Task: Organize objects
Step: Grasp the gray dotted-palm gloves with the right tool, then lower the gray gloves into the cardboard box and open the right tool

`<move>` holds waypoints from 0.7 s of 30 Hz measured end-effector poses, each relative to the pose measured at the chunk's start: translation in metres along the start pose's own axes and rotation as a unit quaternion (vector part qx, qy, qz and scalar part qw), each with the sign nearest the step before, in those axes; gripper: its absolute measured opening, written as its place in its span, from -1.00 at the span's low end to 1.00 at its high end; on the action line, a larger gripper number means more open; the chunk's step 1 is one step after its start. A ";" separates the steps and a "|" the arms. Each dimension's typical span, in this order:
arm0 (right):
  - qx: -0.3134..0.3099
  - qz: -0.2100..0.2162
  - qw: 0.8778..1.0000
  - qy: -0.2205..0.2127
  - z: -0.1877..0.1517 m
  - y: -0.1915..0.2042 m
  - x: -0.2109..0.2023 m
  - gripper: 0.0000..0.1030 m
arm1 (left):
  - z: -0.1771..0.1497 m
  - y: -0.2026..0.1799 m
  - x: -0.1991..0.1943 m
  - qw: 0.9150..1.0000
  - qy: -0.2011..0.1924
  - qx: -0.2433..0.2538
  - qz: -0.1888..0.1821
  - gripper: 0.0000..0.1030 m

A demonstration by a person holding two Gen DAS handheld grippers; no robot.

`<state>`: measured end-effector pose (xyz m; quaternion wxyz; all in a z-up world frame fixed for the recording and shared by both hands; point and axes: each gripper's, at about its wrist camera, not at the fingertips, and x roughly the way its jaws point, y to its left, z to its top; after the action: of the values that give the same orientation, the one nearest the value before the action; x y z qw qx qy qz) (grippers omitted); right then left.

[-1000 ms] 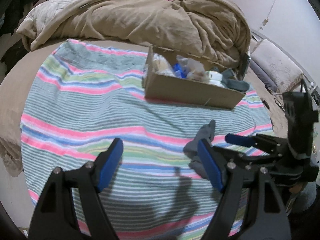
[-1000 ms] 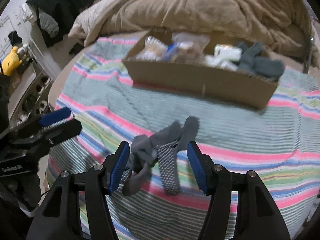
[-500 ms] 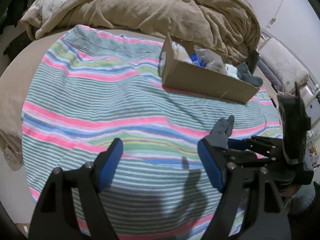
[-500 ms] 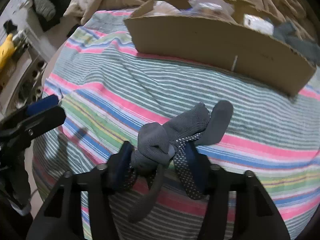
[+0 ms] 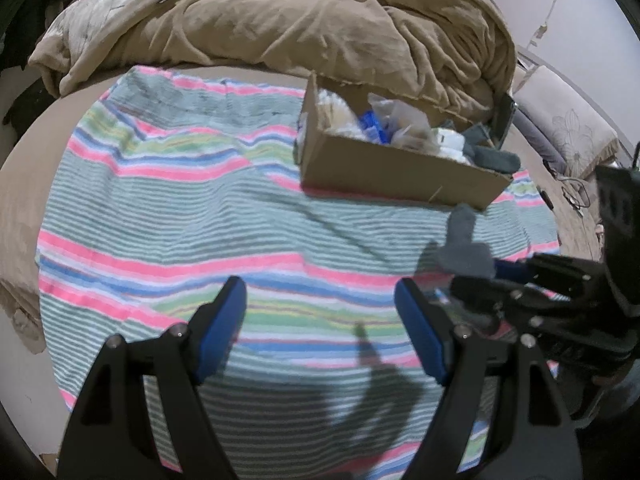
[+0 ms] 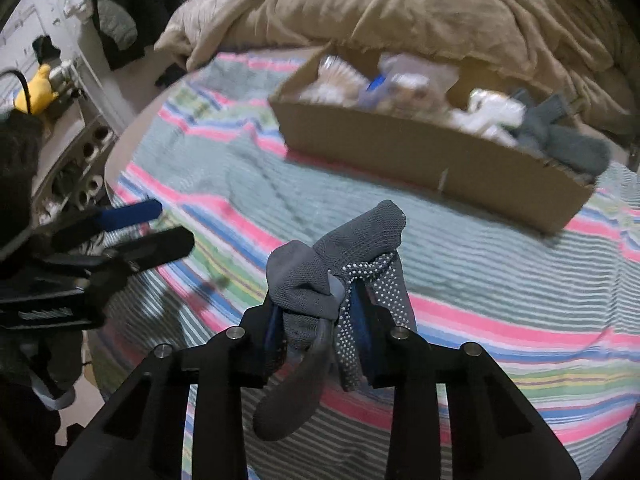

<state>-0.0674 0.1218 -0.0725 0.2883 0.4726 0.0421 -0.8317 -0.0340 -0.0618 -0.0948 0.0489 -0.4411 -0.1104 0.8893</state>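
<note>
Against the frame a second back, your right gripper (image 6: 316, 312) has gone from spread around the grey socks (image 6: 336, 264) on the bed to pinched tight on them, and the bundle is now lifted clear of the striped blanket (image 6: 500, 280). Half a second back the grip was already closed; since then the cardboard box (image 6: 420, 156) has dropped further away in the right wrist view and sits well apart from the socks. Your left gripper (image 5: 320, 328) is spread wide as before, with nothing between its blue pads (image 5: 224, 320), hovering over the blanket. The socks are a loose knot clamped at its middle: the long axis runs roughly along the gripper's fingers, one rounded end pointing up and forward toward the box, the other tail hanging down and back below the jaws. A strip with white grip dots (image 6: 372, 304) drapes over the right-hand finger. In the left wrist view the same bundle (image 5: 464, 248) shows at the right, upper end tilted toward the near corner of the box (image 5: 400, 172). Inside the box, another grey sock (image 6: 560, 140) lies at the right end, partly over the rim; the rest of the contents are blurred. A tan duvet (image 5: 280, 24) is heaped behind the box.
</note>
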 end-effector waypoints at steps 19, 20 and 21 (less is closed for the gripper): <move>0.030 -0.037 0.995 -0.085 0.051 -0.077 -0.056 -0.33 | 0.048 -0.044 0.016 0.999 -0.022 0.035 -0.009 0.52; 0.030 -0.038 0.995 -0.088 0.054 -0.080 -0.056 -0.33 | 0.051 -0.045 0.017 0.999 -0.023 0.035 -0.009 0.52; 0.029 -0.039 0.995 -0.090 0.058 -0.083 -0.056 -0.33 | 0.052 -0.046 0.019 0.999 -0.023 0.035 -0.008 0.52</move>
<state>-0.1331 0.1958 -0.0123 0.2441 0.4022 0.0104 -0.8823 -0.0873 -0.0222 -0.0675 0.0691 -0.4176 -0.0836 0.9021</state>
